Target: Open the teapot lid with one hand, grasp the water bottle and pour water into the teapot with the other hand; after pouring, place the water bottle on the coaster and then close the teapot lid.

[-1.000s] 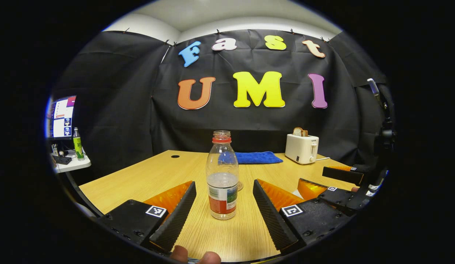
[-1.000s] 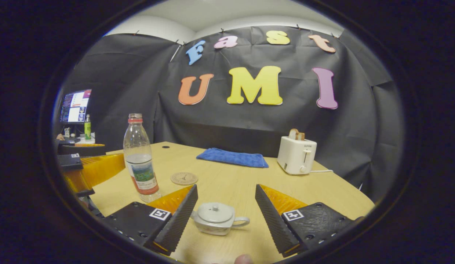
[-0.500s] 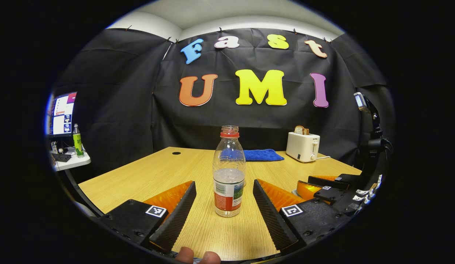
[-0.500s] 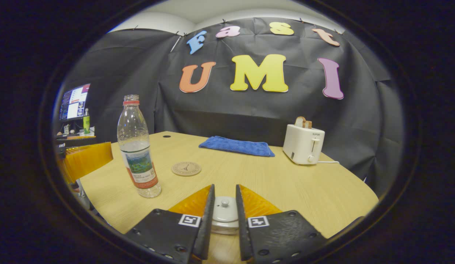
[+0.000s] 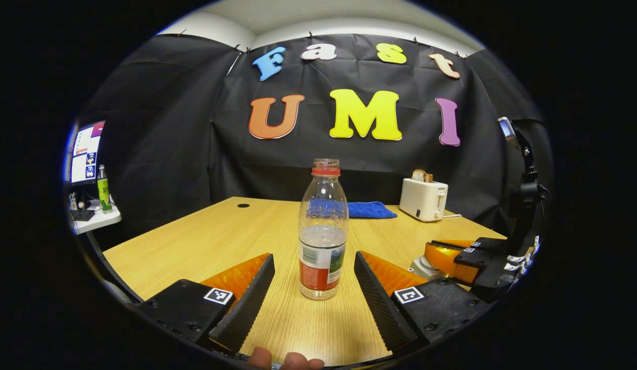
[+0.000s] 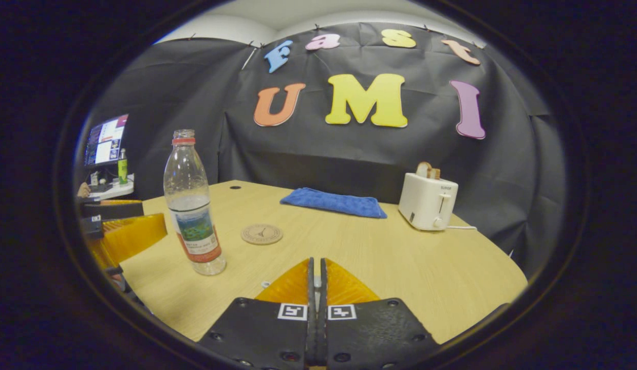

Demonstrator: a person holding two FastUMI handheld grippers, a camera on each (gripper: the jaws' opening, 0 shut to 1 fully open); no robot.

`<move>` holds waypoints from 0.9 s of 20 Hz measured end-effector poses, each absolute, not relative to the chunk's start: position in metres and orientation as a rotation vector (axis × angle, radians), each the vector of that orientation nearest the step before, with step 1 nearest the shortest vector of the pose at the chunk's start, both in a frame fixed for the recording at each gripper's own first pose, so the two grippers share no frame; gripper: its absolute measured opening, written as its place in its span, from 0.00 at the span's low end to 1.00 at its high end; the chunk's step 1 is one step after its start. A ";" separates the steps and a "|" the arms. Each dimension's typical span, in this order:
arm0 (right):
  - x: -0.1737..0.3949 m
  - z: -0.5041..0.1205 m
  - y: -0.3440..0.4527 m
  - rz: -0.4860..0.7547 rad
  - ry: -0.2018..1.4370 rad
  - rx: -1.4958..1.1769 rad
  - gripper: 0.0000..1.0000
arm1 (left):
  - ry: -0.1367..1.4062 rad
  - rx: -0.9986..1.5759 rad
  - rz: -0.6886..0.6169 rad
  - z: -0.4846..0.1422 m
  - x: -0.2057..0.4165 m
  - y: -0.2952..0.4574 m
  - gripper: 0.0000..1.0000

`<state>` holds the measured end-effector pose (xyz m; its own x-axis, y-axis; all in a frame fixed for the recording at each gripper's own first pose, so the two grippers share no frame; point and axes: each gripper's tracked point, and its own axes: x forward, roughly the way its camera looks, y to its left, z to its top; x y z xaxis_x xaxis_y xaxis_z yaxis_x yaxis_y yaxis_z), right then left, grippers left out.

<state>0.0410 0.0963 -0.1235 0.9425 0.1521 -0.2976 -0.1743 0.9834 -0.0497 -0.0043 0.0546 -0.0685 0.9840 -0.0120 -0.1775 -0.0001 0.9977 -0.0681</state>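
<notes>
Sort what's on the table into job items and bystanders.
Job items: water bottle, coaster, teapot with its lid knob between the right gripper fingers; left gripper open around the bottle.
Bystanders: toaster, blue cloth.

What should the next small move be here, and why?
Probably lift the right gripper straight up to take the lid off the teapot: its jaws have closed to a sliver around the lid's knob. The left gripper stands open around the upright, capless water bottle, not yet gripping, so the pour has to wait for the open pot.
</notes>
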 end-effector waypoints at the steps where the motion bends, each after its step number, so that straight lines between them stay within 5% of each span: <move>1: 0.040 -0.123 0.096 0.173 0.298 -0.072 0.00 | 0.184 -0.067 -0.011 -0.071 -0.003 0.054 0.98; 18: 0.030 -0.067 0.049 0.154 0.223 -0.038 0.00 | 0.269 -0.094 -0.037 -0.110 0.044 0.045 0.98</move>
<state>0.0303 0.0491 -0.0670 0.9634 0.1480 -0.2233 -0.1564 0.9875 -0.0203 0.0444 0.0451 -0.1099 0.9633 -0.0494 -0.2637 0.0243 0.9949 -0.0975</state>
